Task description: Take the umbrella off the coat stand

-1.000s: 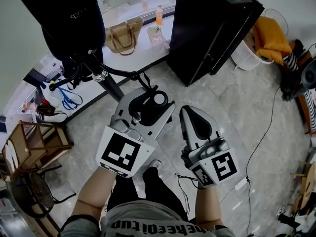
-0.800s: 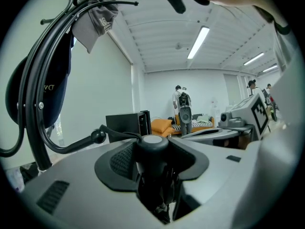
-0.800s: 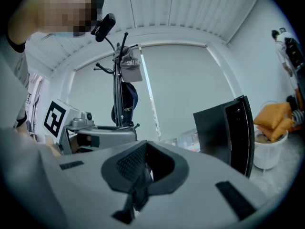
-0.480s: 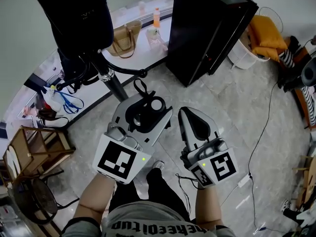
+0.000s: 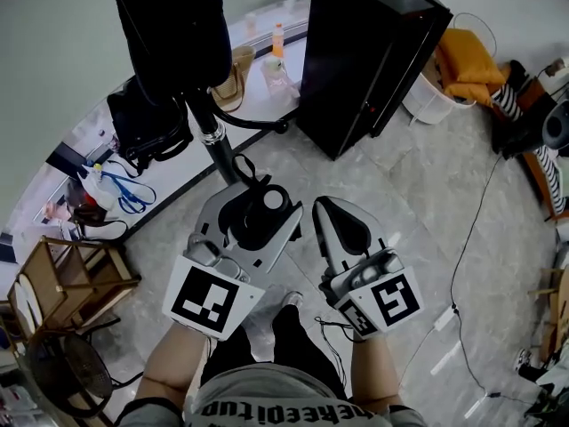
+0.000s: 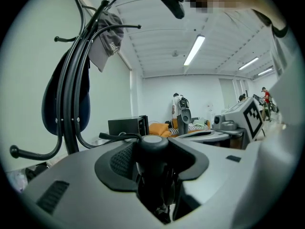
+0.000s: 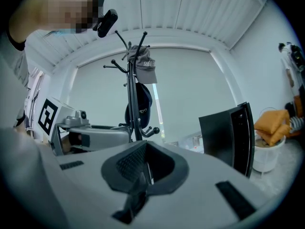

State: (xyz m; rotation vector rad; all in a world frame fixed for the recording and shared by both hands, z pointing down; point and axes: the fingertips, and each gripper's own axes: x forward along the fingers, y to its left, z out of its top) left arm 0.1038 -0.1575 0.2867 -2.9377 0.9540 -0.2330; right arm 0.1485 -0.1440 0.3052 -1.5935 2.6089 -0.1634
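The left hand-held gripper (image 5: 265, 210) is clenching the folded umbrella (image 5: 271, 197), which is standing upright between its jaws, cap uppermost. The coat stand (image 5: 212, 136) is rising just ahead and to the left, its pole apart from the umbrella. The right hand-held gripper (image 5: 333, 212) is hovering alongside, jaws pressed together on nothing.

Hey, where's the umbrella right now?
Head view, lower centre: the folded black umbrella stands clamped in the left claw, just below the pole of the coat stand and left of the right claw.
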